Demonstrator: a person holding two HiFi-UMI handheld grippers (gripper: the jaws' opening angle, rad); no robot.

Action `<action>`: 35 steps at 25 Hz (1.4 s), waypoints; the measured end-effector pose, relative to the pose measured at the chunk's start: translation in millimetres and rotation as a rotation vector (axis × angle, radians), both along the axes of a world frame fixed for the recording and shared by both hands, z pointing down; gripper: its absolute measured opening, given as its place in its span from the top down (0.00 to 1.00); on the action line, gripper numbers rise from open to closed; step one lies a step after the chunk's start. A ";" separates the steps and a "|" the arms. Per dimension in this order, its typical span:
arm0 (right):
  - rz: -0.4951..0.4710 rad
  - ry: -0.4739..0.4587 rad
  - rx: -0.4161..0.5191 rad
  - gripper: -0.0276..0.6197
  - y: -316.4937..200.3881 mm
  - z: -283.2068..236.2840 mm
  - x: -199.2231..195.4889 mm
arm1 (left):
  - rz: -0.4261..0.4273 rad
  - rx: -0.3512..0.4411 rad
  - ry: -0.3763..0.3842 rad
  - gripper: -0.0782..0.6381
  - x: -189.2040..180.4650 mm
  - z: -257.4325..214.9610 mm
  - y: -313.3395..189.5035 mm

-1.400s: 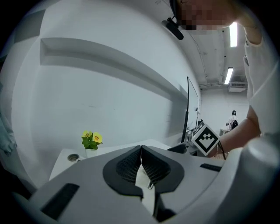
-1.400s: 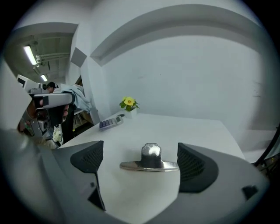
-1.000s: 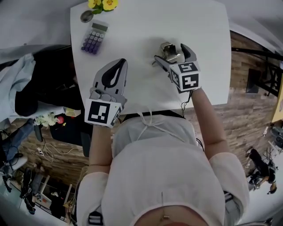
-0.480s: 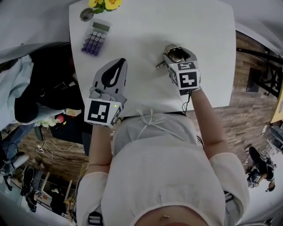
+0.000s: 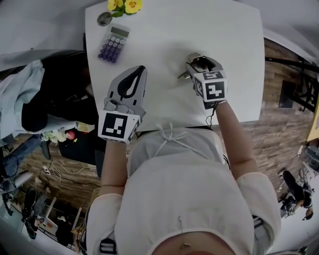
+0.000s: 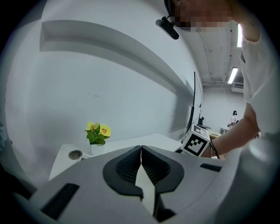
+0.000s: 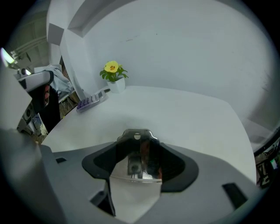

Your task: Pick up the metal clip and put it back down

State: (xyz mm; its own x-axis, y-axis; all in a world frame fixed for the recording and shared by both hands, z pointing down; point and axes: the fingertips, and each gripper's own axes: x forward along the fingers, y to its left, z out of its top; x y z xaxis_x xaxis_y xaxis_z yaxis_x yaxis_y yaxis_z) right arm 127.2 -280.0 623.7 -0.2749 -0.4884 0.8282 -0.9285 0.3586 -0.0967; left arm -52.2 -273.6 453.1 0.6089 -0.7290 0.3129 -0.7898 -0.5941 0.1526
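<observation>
Head view: the clip (image 5: 196, 60) sits on the desk (image 5: 219, 25) inside the right gripper (image 5: 200, 63); the left gripper (image 5: 139, 74) is well apart. Left gripper view: jaws together, empty. Right gripper view: jaws, just closing, pinch the clip (image 7: 139, 162), its long axis pointing away

The right hand-held gripper (image 5: 203, 62) hides most of the metal clip (image 5: 195, 58); the top edge crops the flowers (image 5: 124, 6).
</observation>
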 end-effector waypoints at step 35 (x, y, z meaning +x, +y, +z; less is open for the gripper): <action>0.000 -0.138 0.940 0.50 86.9 -344.7 63.8 | -0.085 0.313 -0.061 0.86 37.2 -167.0 81.5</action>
